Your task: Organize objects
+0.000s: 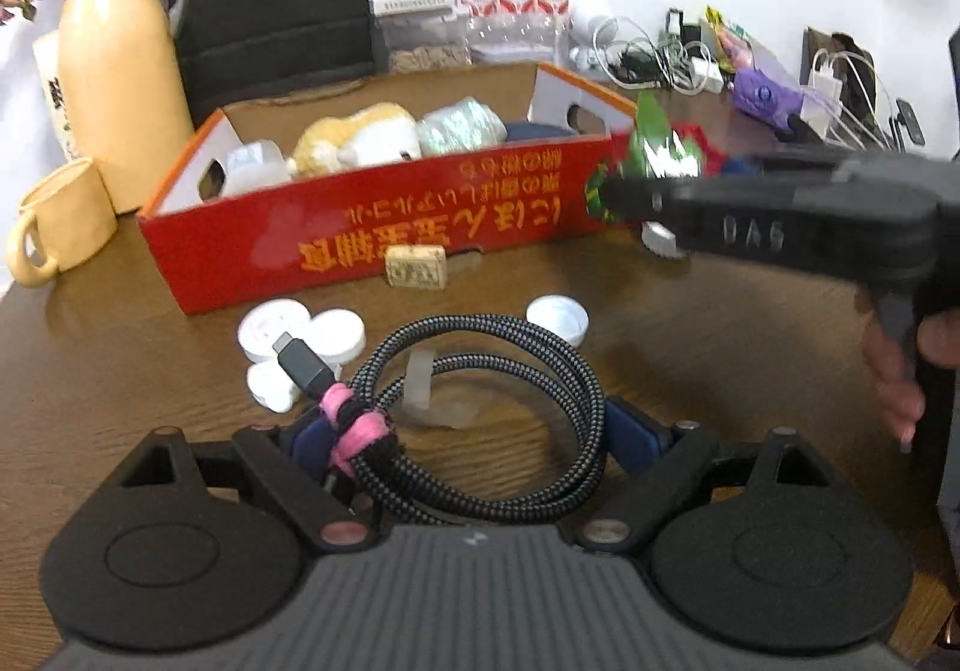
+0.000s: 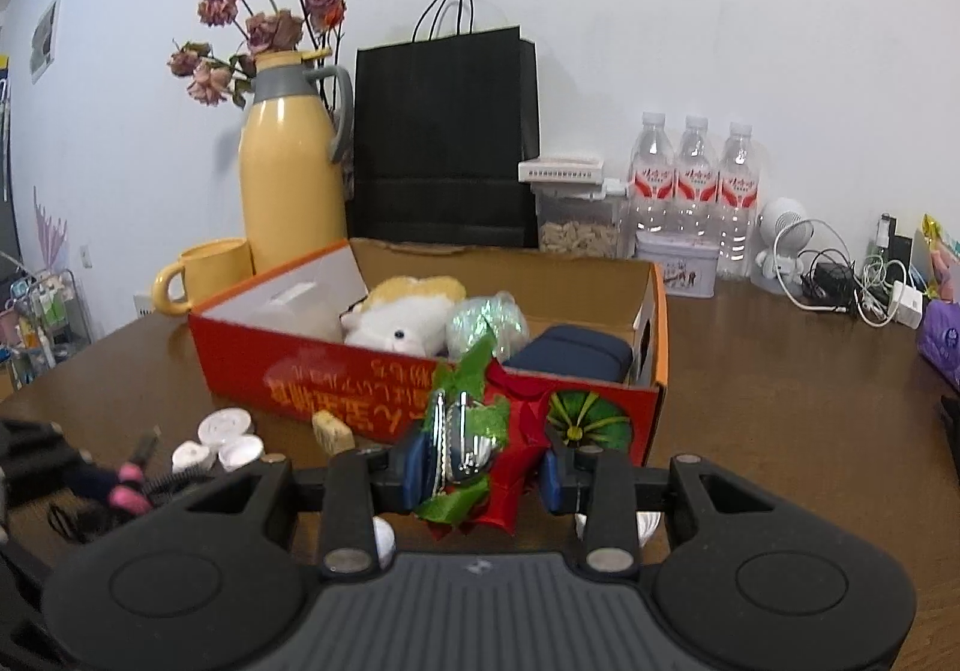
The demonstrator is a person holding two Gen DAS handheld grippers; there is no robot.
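My left gripper (image 1: 474, 440) is shut on a coiled grey braided cable (image 1: 510, 431) bound with pink ties, held low over the wooden table. My right gripper (image 2: 486, 470) is shut on a red and green ribbon ornament with silver bells (image 2: 480, 431); it also shows in the left wrist view (image 1: 654, 149), just at the right end of the red cardboard box (image 1: 372, 245). The box (image 2: 336, 371) holds a plush toy (image 2: 408, 317), a greenish bundle (image 2: 486, 320) and a dark blue case (image 2: 570, 356).
White bottle caps (image 1: 300, 335) and a cork (image 1: 416, 266) lie in front of the box. A yellow jug (image 2: 288, 191), yellow mug (image 2: 204, 272), black bag (image 2: 444, 137), water bottles (image 2: 696, 179) and tangled chargers (image 2: 852, 281) stand behind and to the right.
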